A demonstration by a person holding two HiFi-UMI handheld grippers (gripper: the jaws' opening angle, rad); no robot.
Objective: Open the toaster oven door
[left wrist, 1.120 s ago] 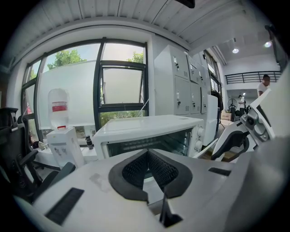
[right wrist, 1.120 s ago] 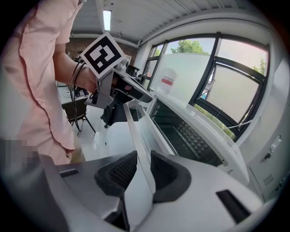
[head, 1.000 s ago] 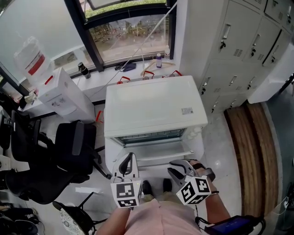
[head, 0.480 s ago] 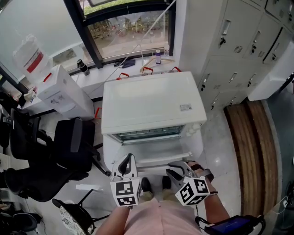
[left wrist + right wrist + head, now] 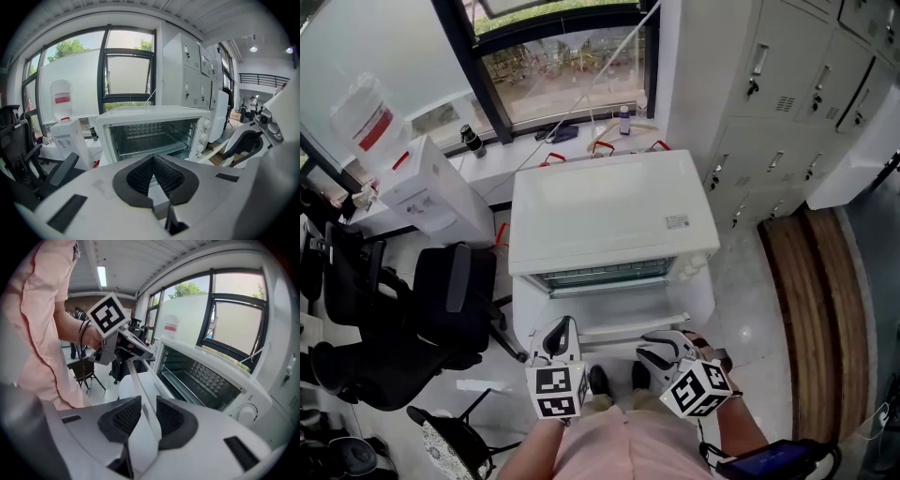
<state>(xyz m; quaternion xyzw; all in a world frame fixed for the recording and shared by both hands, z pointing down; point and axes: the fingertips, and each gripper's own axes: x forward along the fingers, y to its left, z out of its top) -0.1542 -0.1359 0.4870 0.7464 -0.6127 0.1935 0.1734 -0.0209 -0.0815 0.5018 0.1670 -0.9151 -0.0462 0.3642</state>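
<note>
White metal toaster oven (image 5: 609, 211): one, straight ahead of the person, with its flat top turned up to the head view.
Oven door (image 5: 623, 305): one, swung down and open. It lies roughly level and reaches toward the person, leaving the cavity exposed.
Wire rack (image 5: 150, 140): one, seen inside the open cavity.
Door handle (image 5: 135, 380): one white bar along the door's front edge, running between the right gripper's jaws.
Right gripper (image 5: 148, 398): clamped on the door handle, with one black ribbed pad on each side of the bar.
Left gripper (image 5: 153, 156): jaws pressed together tip to tip with nothing between them. It is held just beside the right gripper, near the left part of the door's front edge. Whether it touches the door cannot be told.
Round white knobs (image 5: 202, 137): three, in a column at the right of the oven's front.
Marker cubes (image 5: 557, 391): two, one on each gripper, both close to the person's pink shirt (image 5: 609, 450).
Black office chair (image 5: 450, 300): one, at the left of the oven.
White water dispenser (image 5: 427, 192): one, beyond the chair, with a clear bottle on top.
Grey metal lockers (image 5: 787, 94): a bank of them at the right of the oven.
</note>
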